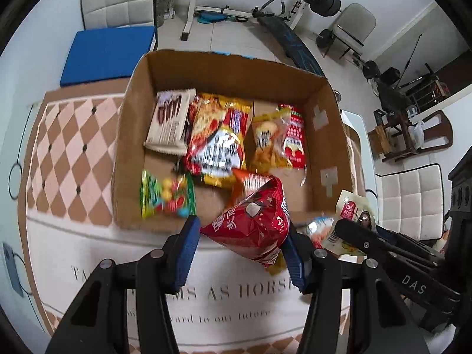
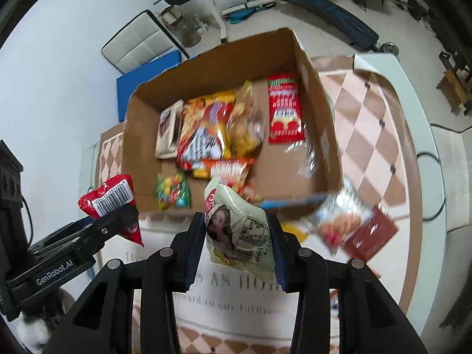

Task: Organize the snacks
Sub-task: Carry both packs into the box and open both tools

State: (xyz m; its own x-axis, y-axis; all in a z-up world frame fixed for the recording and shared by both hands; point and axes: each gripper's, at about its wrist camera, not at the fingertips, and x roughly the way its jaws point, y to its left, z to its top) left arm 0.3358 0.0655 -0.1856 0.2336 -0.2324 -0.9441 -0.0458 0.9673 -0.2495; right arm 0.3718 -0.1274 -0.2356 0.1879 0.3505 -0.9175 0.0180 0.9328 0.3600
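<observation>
- My left tool (image 1: 240,253) is clenched on a red snack bag (image 1: 253,230), held in the air above the tabletop's (image 1: 73,236) near edge, just short of the cardboard box (image 1: 212,67).
- My right tool (image 2: 236,247) grips a pale snack packet (image 2: 239,236) with a printed portrait, also lifted before the box's near wall.
- The box sits on the patterned tabletop, already holding several packets: a white chocolate-stick pack (image 1: 171,118) at the far left, a big red-and-yellow bag (image 1: 218,135) in the middle, a green candy bag (image 1: 166,194) near the front.
- Two packets lie on the tabletop right of the box: a clear cookie pack (image 2: 339,218) and a dark red pack (image 2: 370,233).
</observation>
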